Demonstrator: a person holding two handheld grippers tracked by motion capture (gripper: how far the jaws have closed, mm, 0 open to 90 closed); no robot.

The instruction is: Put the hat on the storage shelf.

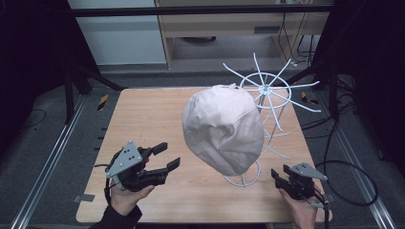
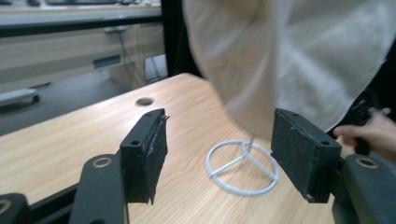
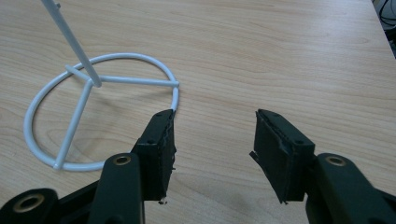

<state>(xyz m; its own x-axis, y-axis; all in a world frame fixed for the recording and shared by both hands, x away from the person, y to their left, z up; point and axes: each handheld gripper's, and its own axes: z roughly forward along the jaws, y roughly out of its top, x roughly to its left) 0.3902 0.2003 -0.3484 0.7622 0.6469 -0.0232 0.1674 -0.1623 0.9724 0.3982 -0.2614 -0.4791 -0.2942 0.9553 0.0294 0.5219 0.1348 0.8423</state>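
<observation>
High view showed a wooden worktop [image 1: 143,119] with the person's left hand [image 1: 125,196] at its near left, holding the left gripper [image 1: 166,156] just above the surface, a grey plate on top, its fingers spread apart with nothing between them and aimed toward the middle of the worktop. To the right of it a pale cap [image 1: 223,128] hung over a white wire stand [image 1: 267,102], covering the stand's near side, while bare wire spokes fanned out behind and to the right of the cap. The stand's ring base [image 1: 244,179] sat on the worktop below the cap's lower edge. At the near right corner the right hand [image 1: 302,210] held the right gripper [image 1: 279,175], small in that view, near the base but apart from it. Left gripper view looked along its own black fingers [image 2: 144,154], which stood wide apart; between them lay the ring base [image 2: 243,187] on the wood, and the cap [image 2: 299,60] hung above it, close to the right finger, though whether they touched could not be told. The other hand [image 2: 369,133] showed at the far right edge. Right gripper view had the base [image 3: 37,112] at the left on the worktop [image 3: 280,56], a wire stem rising from its hub, and its own fingers [image 3: 156,154] apart and empty, the left one just beside the ring's rim.
</observation>
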